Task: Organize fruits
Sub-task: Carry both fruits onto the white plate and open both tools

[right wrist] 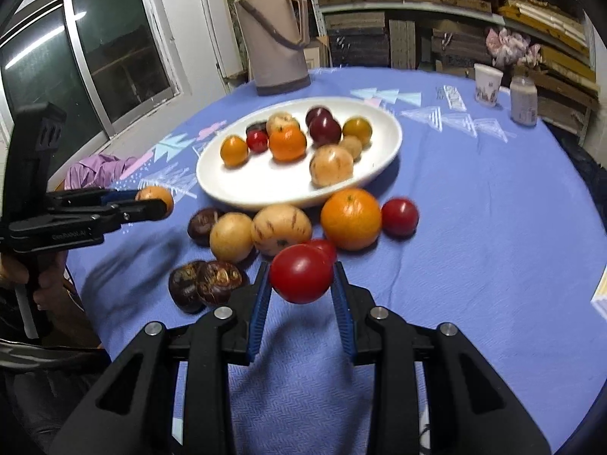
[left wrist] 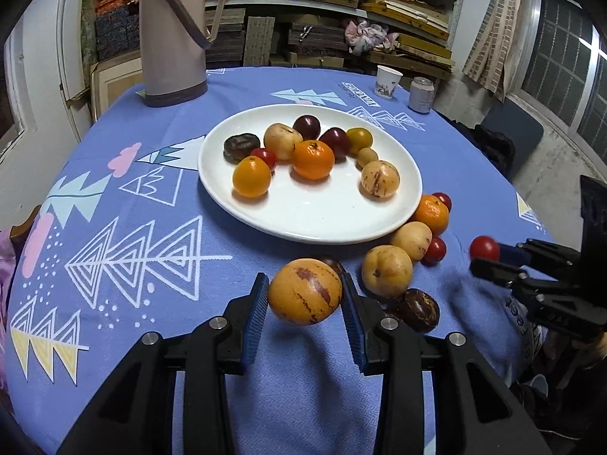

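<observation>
My left gripper (left wrist: 305, 295) is shut on a tan striped melon-like fruit (left wrist: 305, 291) and holds it above the cloth, in front of the white plate (left wrist: 303, 223). The plate carries several fruits: oranges, dark plums, tan fruits, a red tomato. My right gripper (right wrist: 301, 284) is shut on a red tomato (right wrist: 301, 273), held above the cloth. It also shows in the left wrist view (left wrist: 484, 256) at the right. Loose fruits lie by the plate's near rim: an orange (right wrist: 351, 219), tan fruits (right wrist: 280, 229), tomatoes (right wrist: 399, 217), dark brown fruits (right wrist: 212, 280).
A beige thermos jug (left wrist: 172, 34) stands at the table's far left. A paper cup (left wrist: 387, 81) and a small jar (left wrist: 421, 94) stand at the far right. The blue patterned tablecloth (left wrist: 132, 265) covers the round table. Shelves fill the background.
</observation>
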A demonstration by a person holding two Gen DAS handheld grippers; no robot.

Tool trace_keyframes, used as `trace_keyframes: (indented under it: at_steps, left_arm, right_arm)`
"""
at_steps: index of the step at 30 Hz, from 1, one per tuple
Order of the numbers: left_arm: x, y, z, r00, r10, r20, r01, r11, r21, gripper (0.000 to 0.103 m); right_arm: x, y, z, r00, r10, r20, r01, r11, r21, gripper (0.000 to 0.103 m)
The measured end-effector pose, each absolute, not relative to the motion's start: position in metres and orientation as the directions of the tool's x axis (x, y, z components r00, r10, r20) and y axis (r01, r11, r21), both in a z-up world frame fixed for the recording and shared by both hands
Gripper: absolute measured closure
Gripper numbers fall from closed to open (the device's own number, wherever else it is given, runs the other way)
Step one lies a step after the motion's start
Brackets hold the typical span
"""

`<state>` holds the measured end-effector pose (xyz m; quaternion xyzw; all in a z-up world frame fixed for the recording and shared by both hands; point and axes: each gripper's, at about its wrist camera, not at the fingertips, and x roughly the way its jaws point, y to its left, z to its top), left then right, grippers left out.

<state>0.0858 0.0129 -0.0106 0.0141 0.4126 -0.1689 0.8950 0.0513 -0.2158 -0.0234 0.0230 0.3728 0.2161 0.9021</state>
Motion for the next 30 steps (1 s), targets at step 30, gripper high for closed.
trace_keyframes:
  at_steps: [30]
  left_arm:
    - [0.188, -0.014, -0.004, 0.57, -0.325, -0.754, 0.321, 0.934, -0.16, 0.064]
  right_arm:
    - [0.192, -0.166, 0.002, 0.641, 0.389, -0.662, -0.421, 0.899, 0.12, 0.071]
